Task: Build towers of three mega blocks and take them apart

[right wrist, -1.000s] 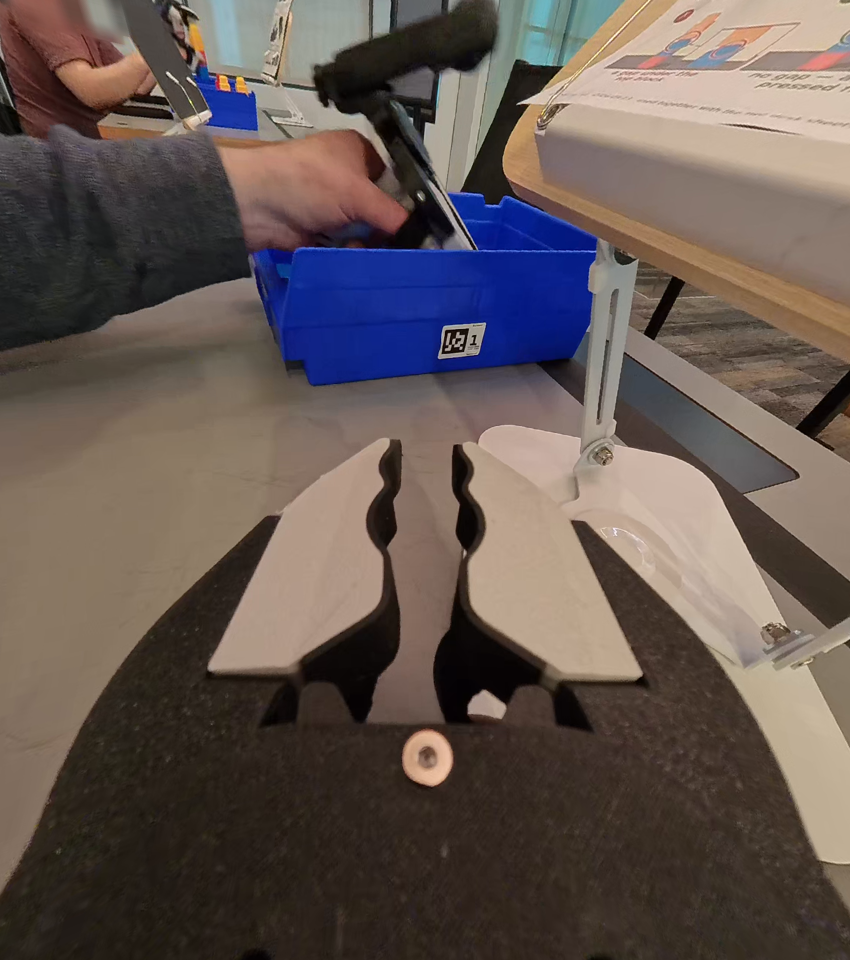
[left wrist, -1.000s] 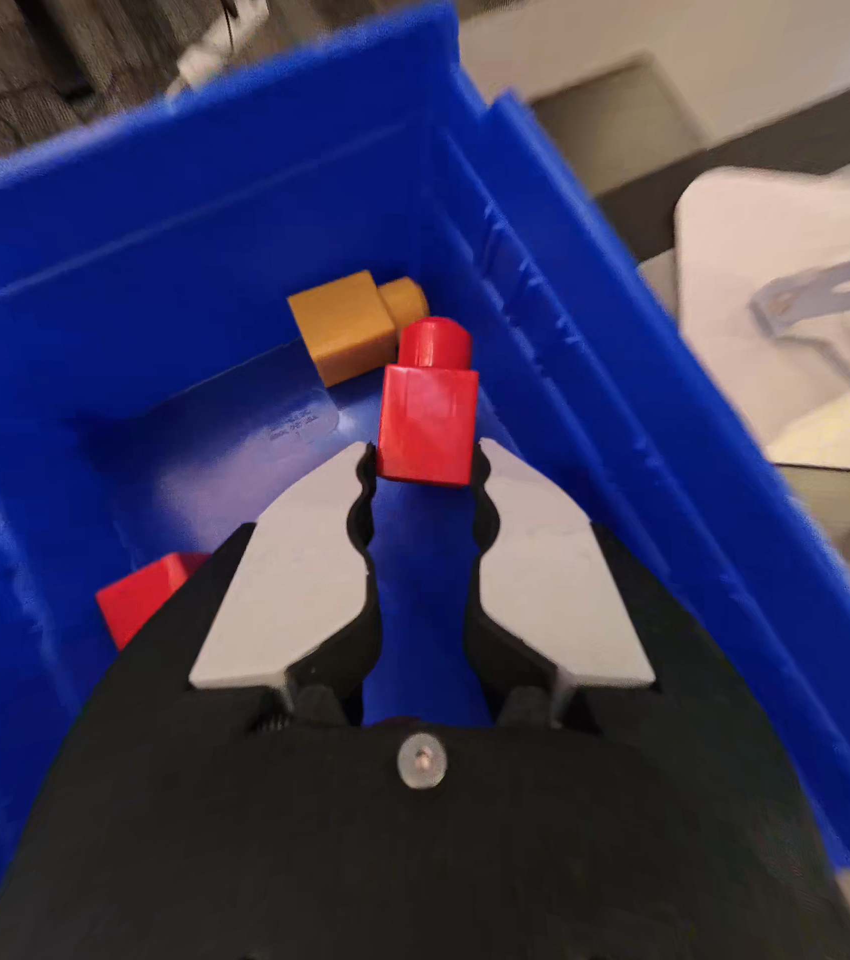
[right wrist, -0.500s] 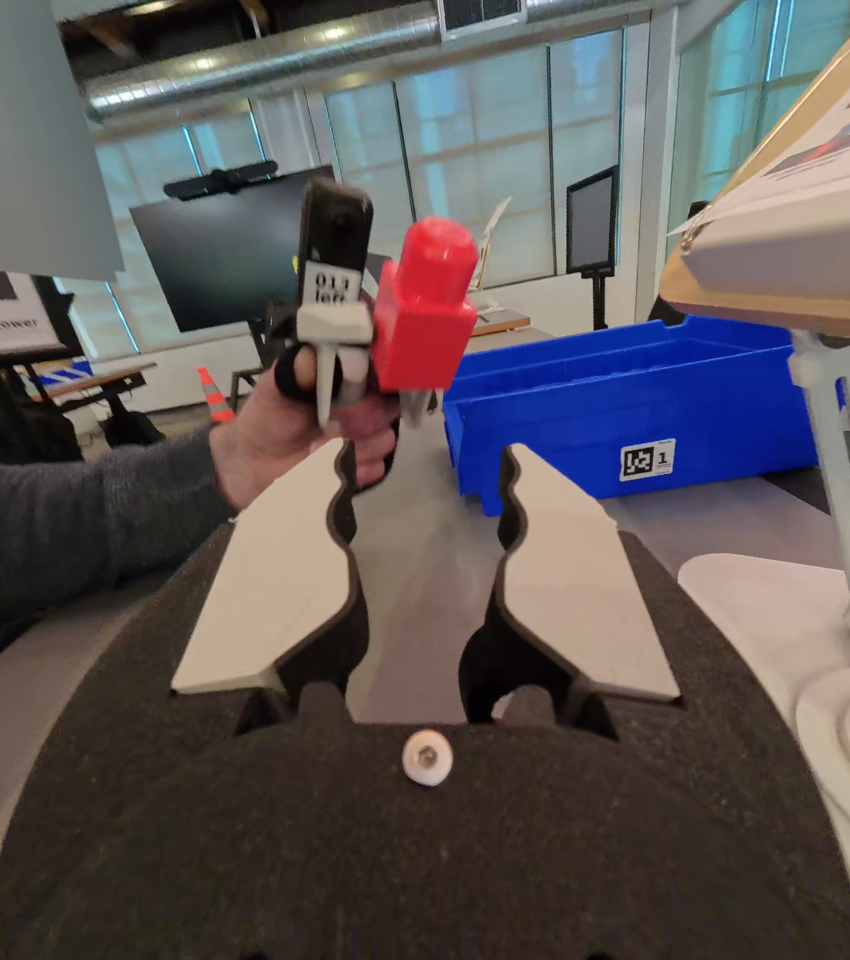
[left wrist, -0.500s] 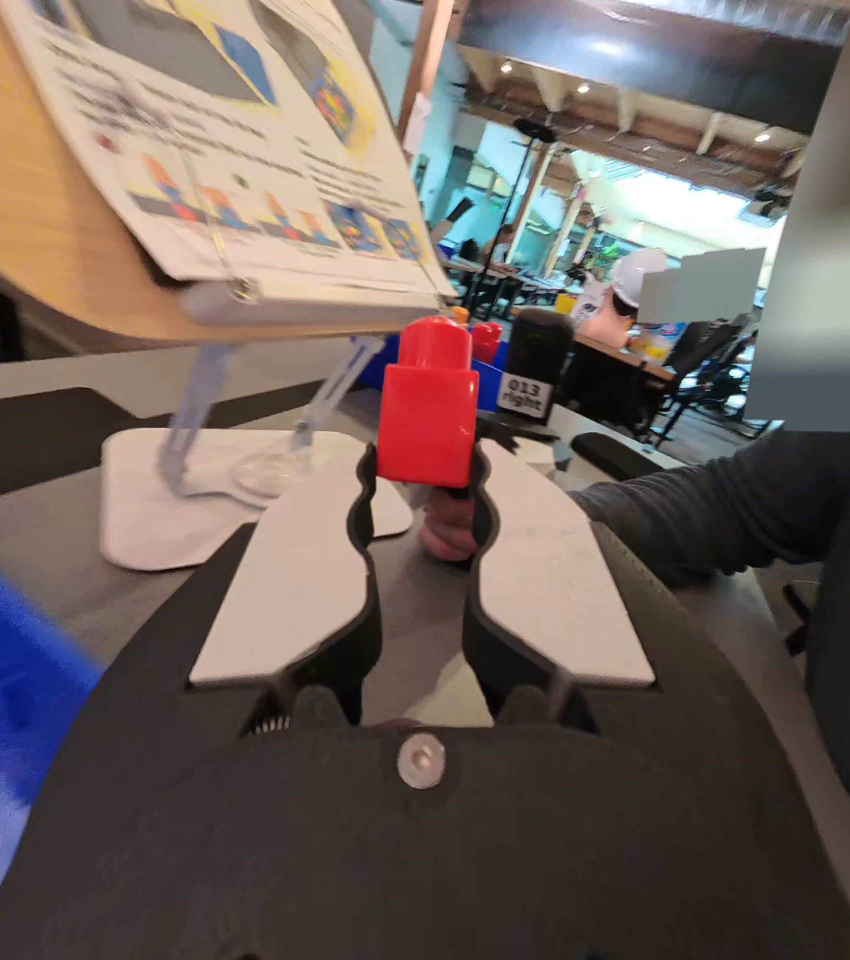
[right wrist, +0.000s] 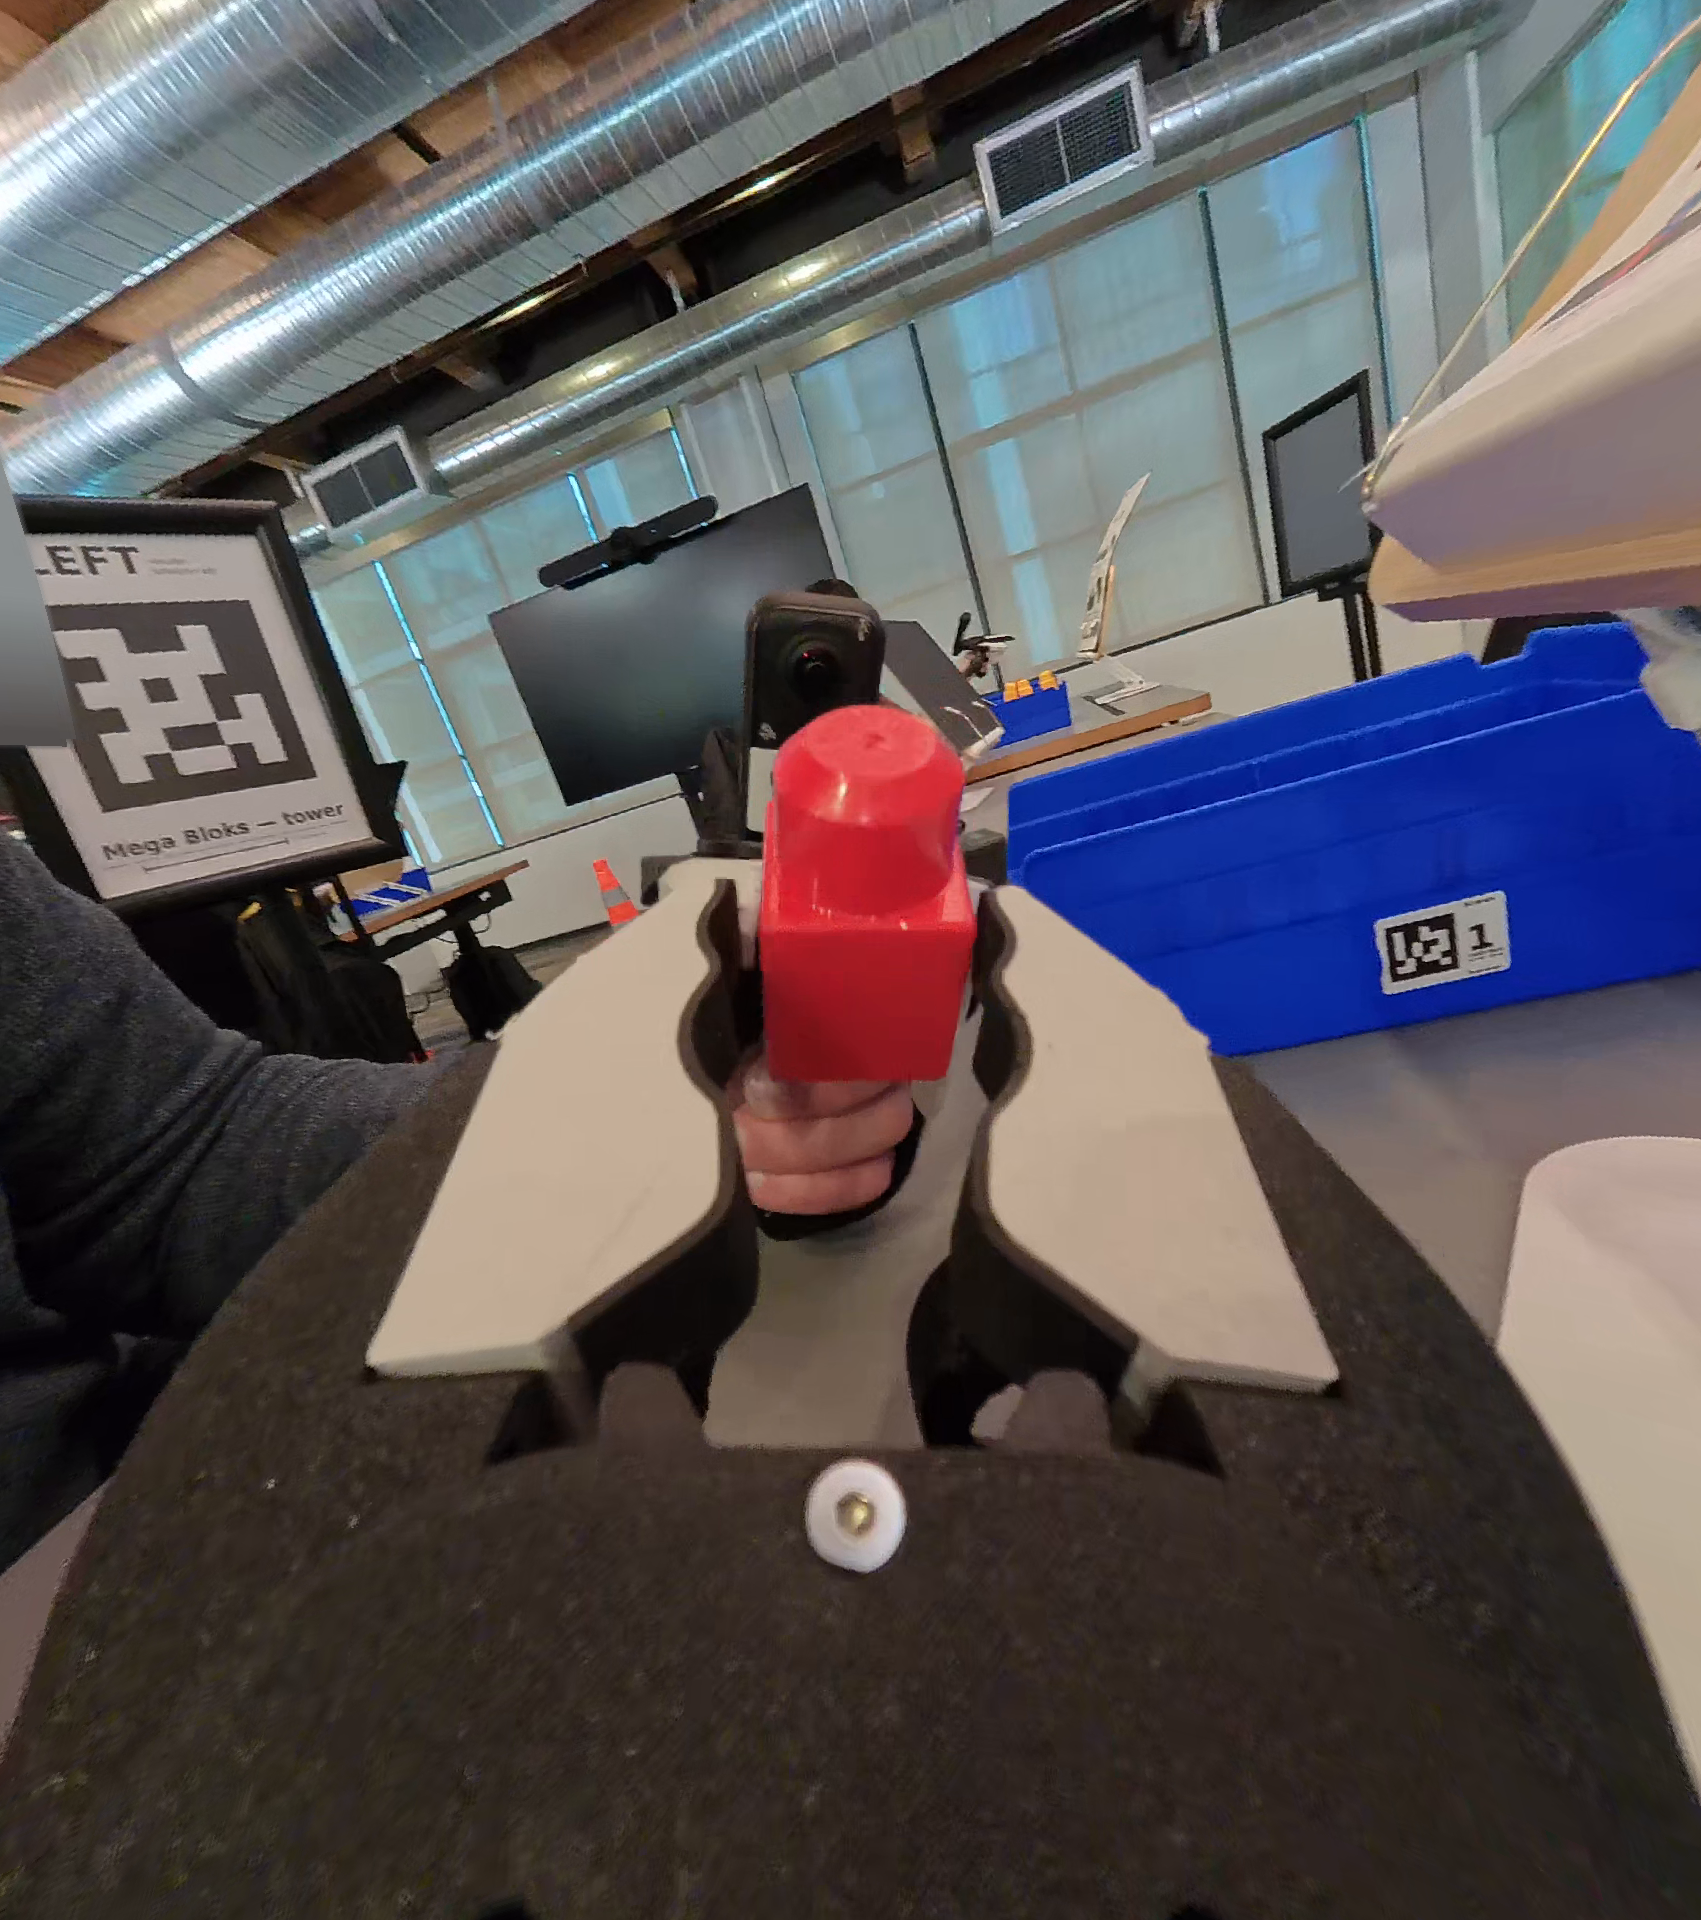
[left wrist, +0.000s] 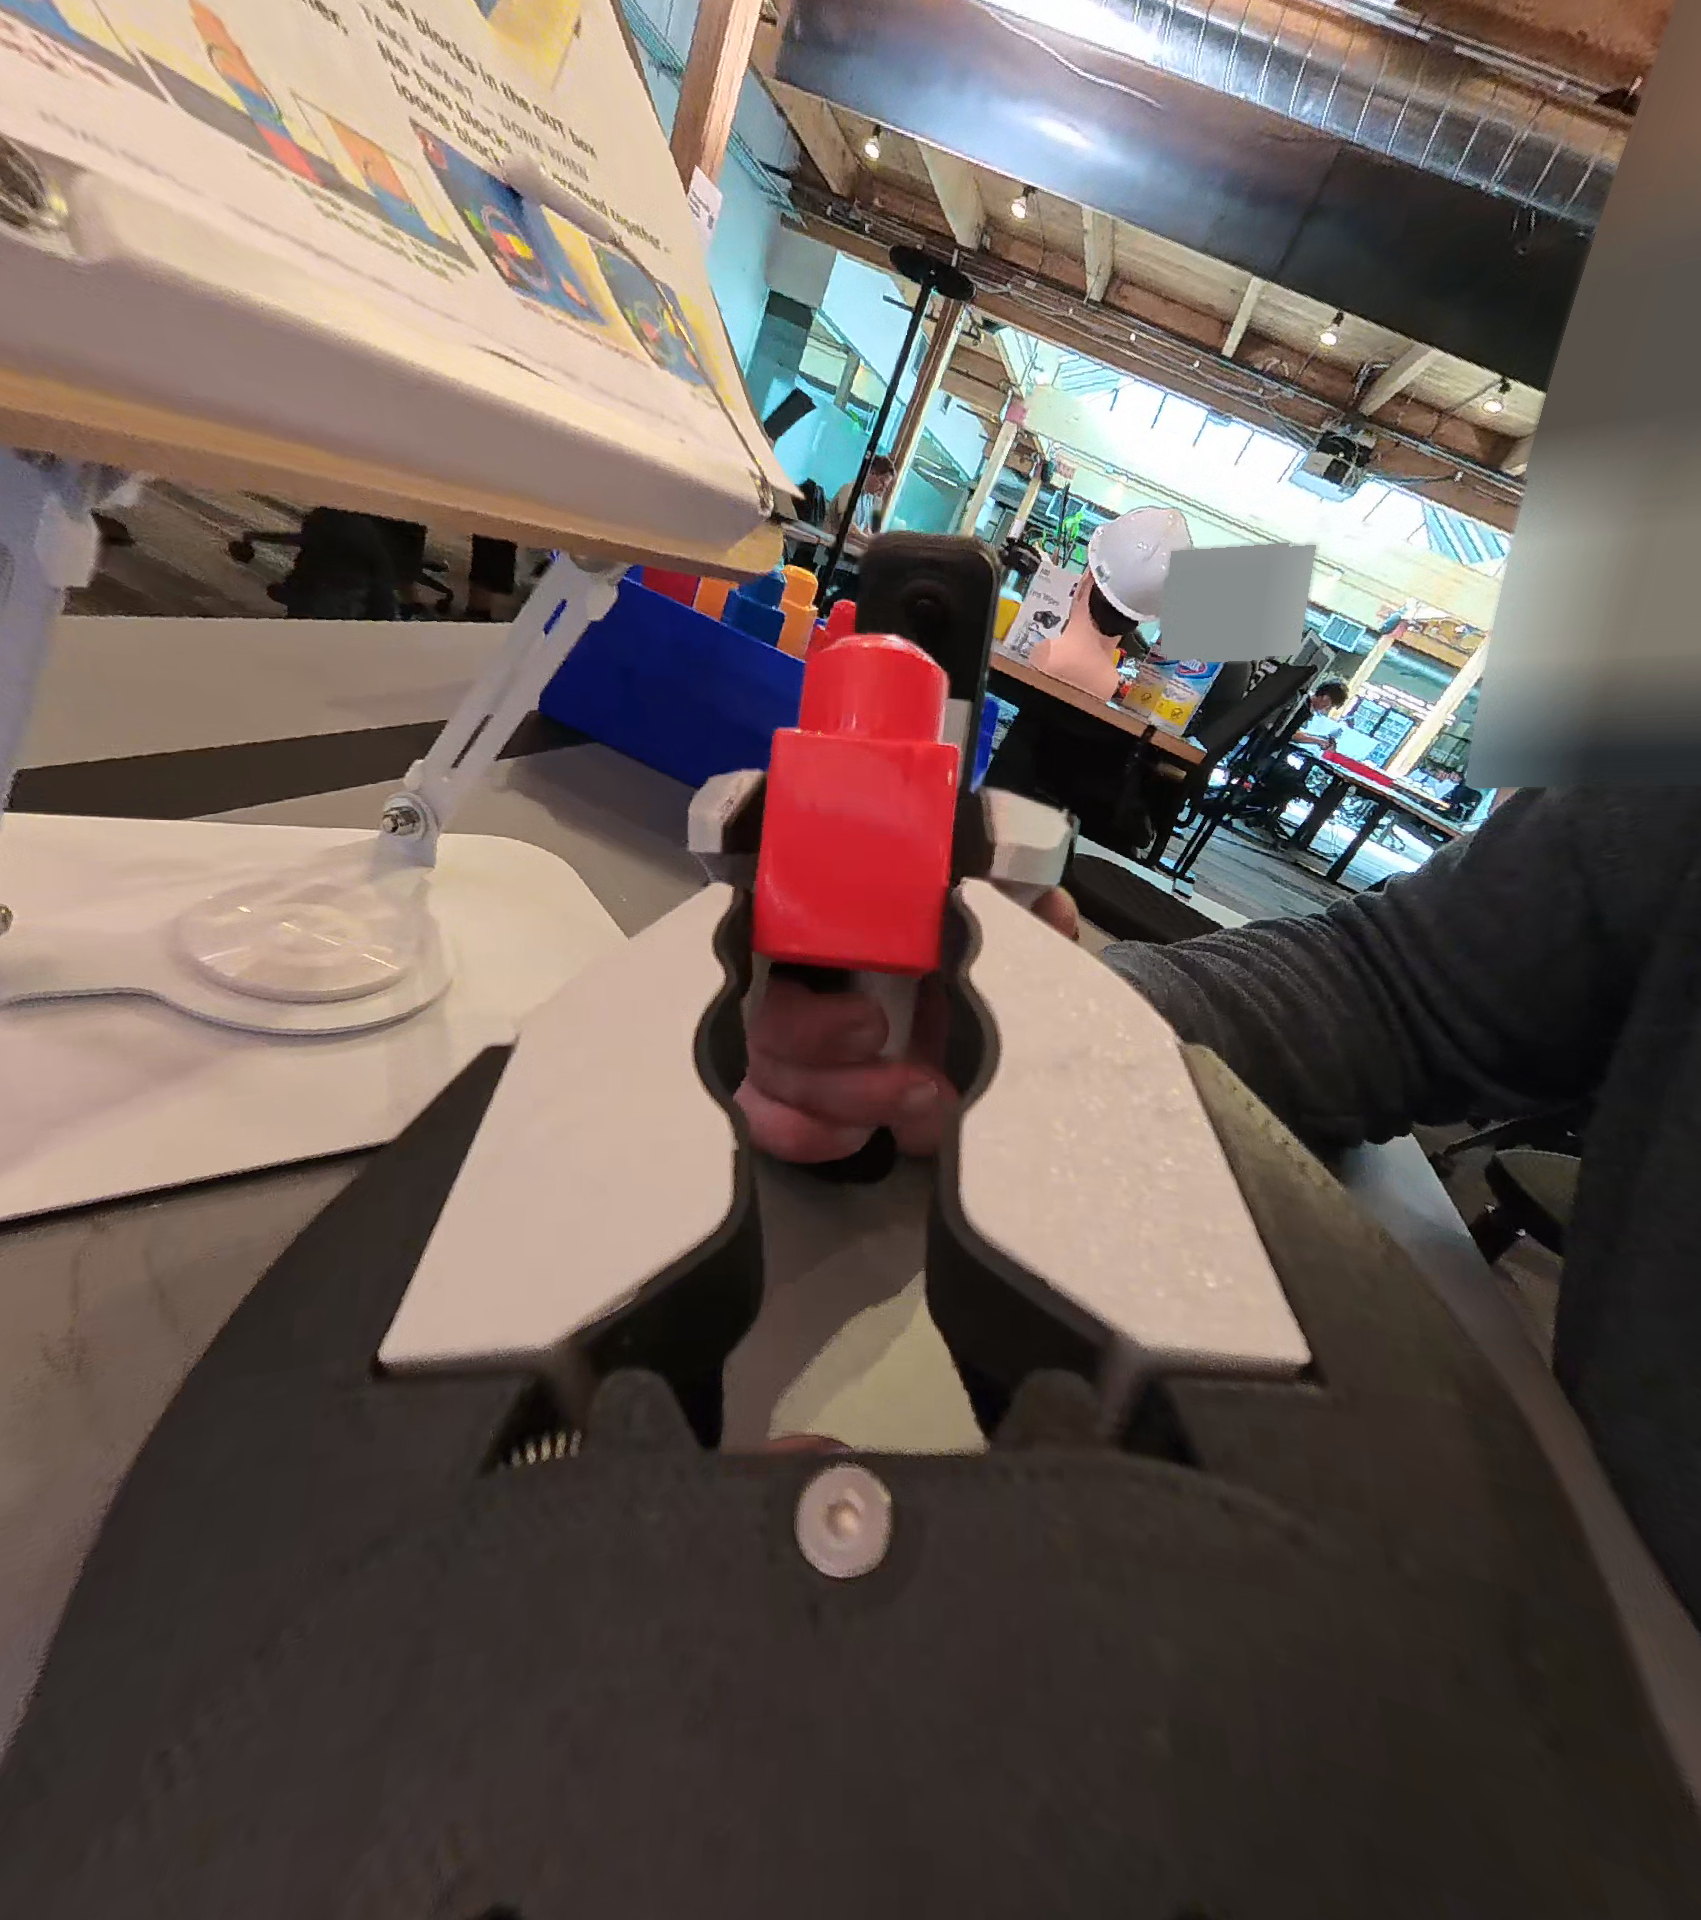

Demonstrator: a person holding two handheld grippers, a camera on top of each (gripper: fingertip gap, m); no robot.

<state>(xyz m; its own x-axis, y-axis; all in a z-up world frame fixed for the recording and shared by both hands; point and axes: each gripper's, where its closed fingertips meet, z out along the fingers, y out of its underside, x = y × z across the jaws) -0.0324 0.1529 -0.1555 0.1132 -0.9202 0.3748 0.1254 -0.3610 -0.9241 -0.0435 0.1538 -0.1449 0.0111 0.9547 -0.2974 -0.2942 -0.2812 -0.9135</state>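
Red mega block (left wrist: 856, 831), single stud, upright, long axis vertical. Held above the grey table (left wrist: 46, 1382) between the tips of the left gripper (left wrist: 851, 935), closed on its lower sides. Right gripper (right wrist: 851, 987) faces it head-on, its tips flanking the same block; contact cannot be told. Likely a hand-over, both grippers equally near. Beyond: blue bin (right wrist: 1345, 831).

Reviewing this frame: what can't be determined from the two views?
- Right wrist view: whether the right gripper touches the red block; pads shadow the contact.
- Right wrist view: blue bin contents, behind its wall.
- Left wrist view: far blocks, partly behind the document stand.
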